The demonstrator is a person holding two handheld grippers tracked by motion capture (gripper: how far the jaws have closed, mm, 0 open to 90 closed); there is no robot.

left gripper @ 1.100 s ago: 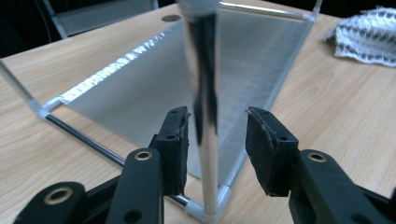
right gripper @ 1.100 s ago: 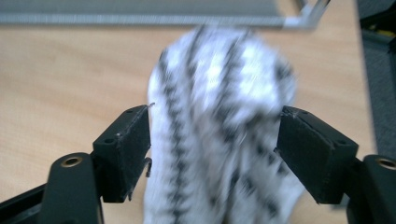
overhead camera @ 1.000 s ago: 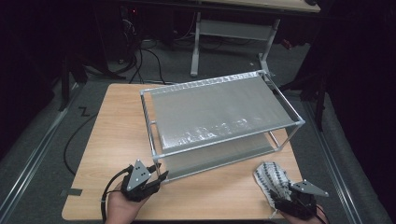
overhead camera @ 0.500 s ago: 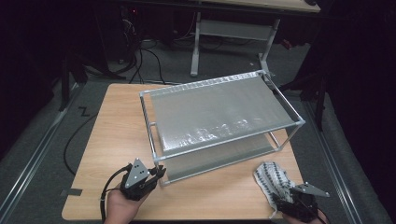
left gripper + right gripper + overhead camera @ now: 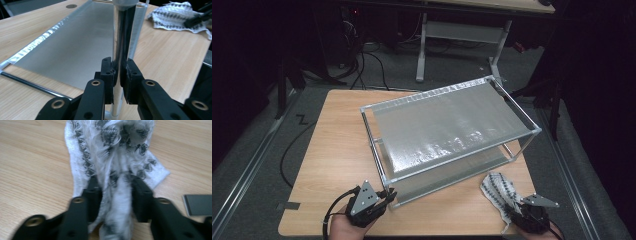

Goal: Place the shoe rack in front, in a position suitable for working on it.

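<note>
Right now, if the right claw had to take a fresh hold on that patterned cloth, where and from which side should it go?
Probably the bunched ridge down the middle of the cloth, approached from the table's near edge, as the right claw sits now. The folds stand up off the wooden table there, so the jaws can close on either side; the flat edges give little to pinch.

left tool (image 5: 117, 77): jaws clamped, near table edge | right tool (image 5: 115, 195): jaws closed, low

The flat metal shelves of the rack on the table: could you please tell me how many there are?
2: the grey sheet-metal upper shelf spans the top of the silver tube-frame rack; the lower shelf lies just above the wooden table, directly beneath it.
</note>
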